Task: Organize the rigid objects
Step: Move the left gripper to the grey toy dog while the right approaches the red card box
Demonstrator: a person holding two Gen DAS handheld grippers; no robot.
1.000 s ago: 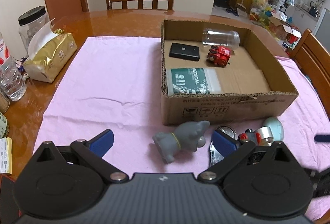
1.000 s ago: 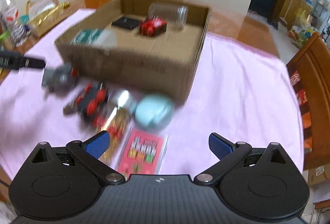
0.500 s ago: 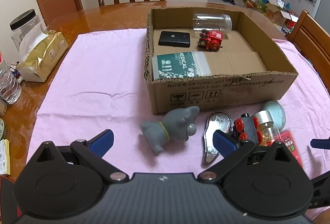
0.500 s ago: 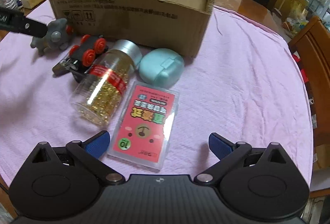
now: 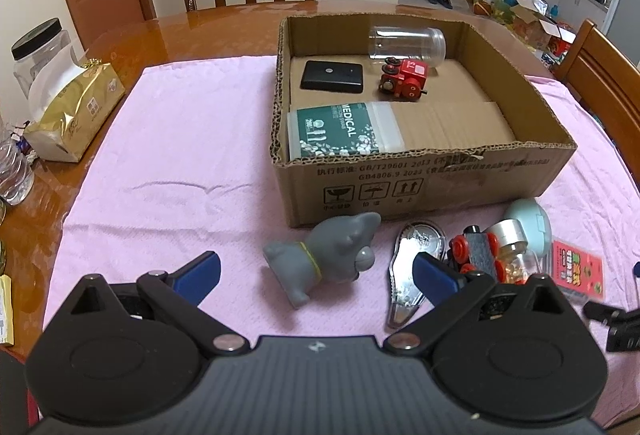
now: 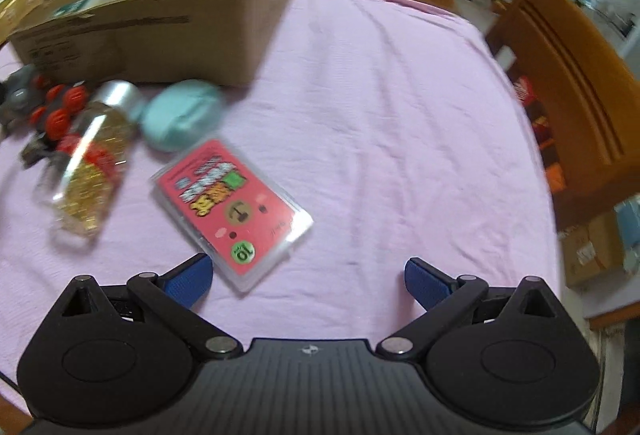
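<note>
Pink cloth (image 6: pixel 380 115) more central than before, card box (image 6: pixel 232 211) now left, both grippers' fingers (image 6: pixel 188 277) spread, empty.

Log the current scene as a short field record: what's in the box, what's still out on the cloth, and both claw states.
box: cardboard box on pink cloth
in box: black case, red toy engine, clear jar on its side, medical pack
outside: grey toy dog, tape dispenser, toy wagon, bead bottle, teal case, red card box
left claw: open, empty
right claw: open, empty
</note>
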